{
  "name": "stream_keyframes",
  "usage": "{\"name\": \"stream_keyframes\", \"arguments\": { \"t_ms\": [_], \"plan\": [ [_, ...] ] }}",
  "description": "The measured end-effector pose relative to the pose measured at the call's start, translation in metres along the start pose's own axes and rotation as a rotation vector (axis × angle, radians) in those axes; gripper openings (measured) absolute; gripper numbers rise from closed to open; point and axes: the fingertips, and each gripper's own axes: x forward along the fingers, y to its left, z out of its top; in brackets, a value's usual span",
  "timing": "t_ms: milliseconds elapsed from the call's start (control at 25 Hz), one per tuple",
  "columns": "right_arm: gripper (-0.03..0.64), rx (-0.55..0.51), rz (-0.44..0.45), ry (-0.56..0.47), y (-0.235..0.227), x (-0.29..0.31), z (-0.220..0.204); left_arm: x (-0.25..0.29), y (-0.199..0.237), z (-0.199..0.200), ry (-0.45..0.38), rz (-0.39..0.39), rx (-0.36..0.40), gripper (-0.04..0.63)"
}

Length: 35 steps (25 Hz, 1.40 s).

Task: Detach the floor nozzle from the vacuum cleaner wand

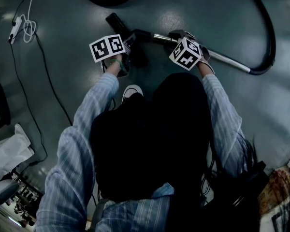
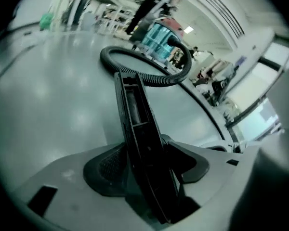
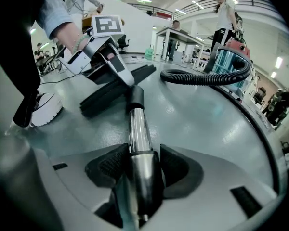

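Note:
The black floor nozzle point(image 1: 117, 22) lies on the grey floor, and its dark neck point(image 3: 135, 97) is joined to the chrome wand point(image 1: 222, 58). My left gripper point(image 1: 129, 41) reaches down over the nozzle. In the left gripper view the long nozzle point(image 2: 135, 114) runs edge-on between the wide-spread jaws of that gripper point(image 2: 147, 165), nearly filling the gap, and no pad clearly presses on it. My right gripper point(image 1: 176, 35) is shut on the wand point(image 3: 138, 134), one pad point(image 3: 111, 167) on each side. The right gripper view shows the left gripper point(image 3: 116, 66) on the nozzle point(image 3: 111, 93).
A black ribbed hose point(image 1: 268, 28) loops from the wand's far end round to a red and blue canister point(image 3: 229, 57). The person's white shoe point(image 1: 131, 92) stands just behind the nozzle. A power strip and cables point(image 1: 14, 28) lie at the left. Desks and people are far back.

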Motion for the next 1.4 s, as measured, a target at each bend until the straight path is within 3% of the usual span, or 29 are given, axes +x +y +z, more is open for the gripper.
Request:
{"name": "stream_keyframes", "arguments": {
  "t_ms": [40,120,280,520,600,680,920,1040,1200,1400],
  "plan": [
    [0.216,0.001,0.002,0.001,0.001,0.000,0.000,-0.007,0.011,0.007,-0.005,0.032,0.061,0.268],
    [0.216,0.003,0.008,0.003,0.002,0.000,-0.001,-0.022,0.036,0.015,0.016,0.056,0.081,0.267],
    [0.218,0.013,0.022,0.011,0.000,-0.001,-0.007,-0.043,0.071,0.007,0.042,0.051,-0.024,0.267],
    [0.218,0.021,0.023,0.011,0.000,0.000,-0.001,-0.050,0.078,0.007,-0.121,-0.006,-0.273,0.250],
    [0.218,0.020,0.019,0.010,0.001,0.001,0.000,-0.047,0.074,0.012,-0.153,-0.023,-0.302,0.250],
    [0.218,0.019,0.011,0.009,0.002,0.001,0.000,-0.043,0.069,0.013,-0.140,-0.009,-0.215,0.252],
    [0.221,0.040,-0.004,0.009,0.001,0.001,-0.002,-0.047,0.058,0.016,-0.044,0.107,0.213,0.258],
    [0.221,0.036,0.015,0.022,0.009,-0.005,-0.007,-0.060,0.044,0.022,-0.028,0.102,0.363,0.258],
    [0.221,0.054,0.023,-0.027,0.019,-0.018,-0.004,-0.083,0.027,0.034,-0.063,0.053,0.433,0.258],
    [0.221,0.210,0.033,-0.136,0.009,-0.055,0.010,-0.100,-0.005,0.033,-0.083,-0.054,0.384,0.256]
  ]
}}
